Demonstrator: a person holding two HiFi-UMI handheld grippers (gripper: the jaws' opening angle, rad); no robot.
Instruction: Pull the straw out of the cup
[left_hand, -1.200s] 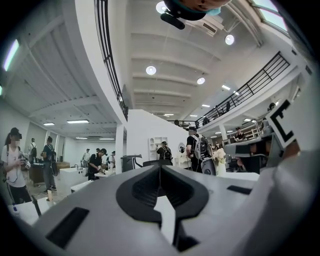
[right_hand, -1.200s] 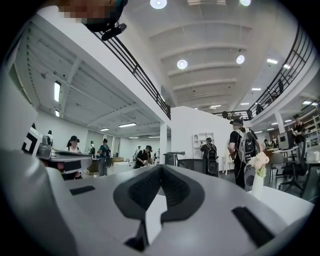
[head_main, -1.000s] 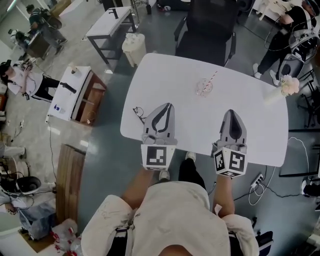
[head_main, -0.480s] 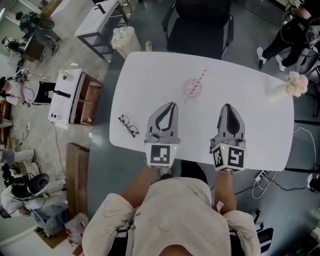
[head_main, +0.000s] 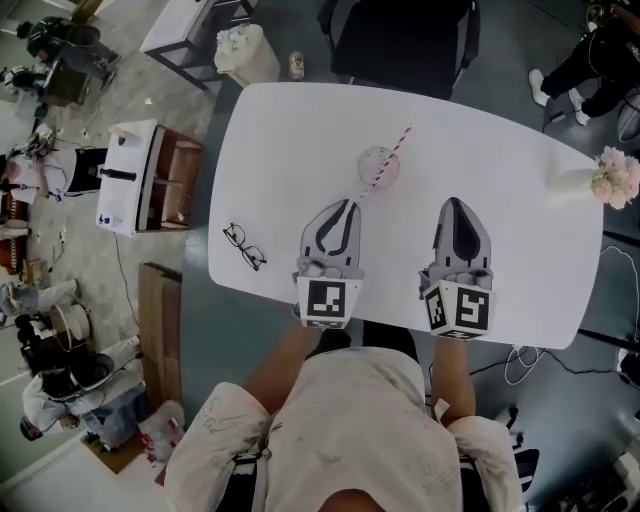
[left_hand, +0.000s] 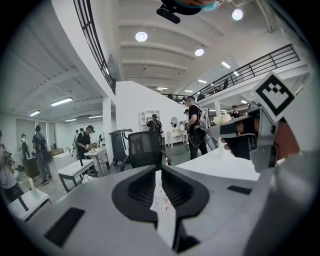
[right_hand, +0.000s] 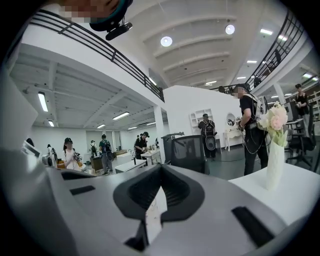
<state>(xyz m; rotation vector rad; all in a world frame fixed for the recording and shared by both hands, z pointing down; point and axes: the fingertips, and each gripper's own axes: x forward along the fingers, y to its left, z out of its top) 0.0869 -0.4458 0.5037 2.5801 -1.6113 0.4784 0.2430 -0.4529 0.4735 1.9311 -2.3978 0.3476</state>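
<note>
A red-striped straw (head_main: 391, 154) leans rightward inside the upright clear cup (head_main: 370, 166).

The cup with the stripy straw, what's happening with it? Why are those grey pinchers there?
A person at the white table holds a gripper in each hand. The left gripper and the right gripper are both shut and hold nothing. The cup stands just ahead of the left gripper, with the straw still in it, so the pulling has not begun. Glasses lie off to the left.
</note>
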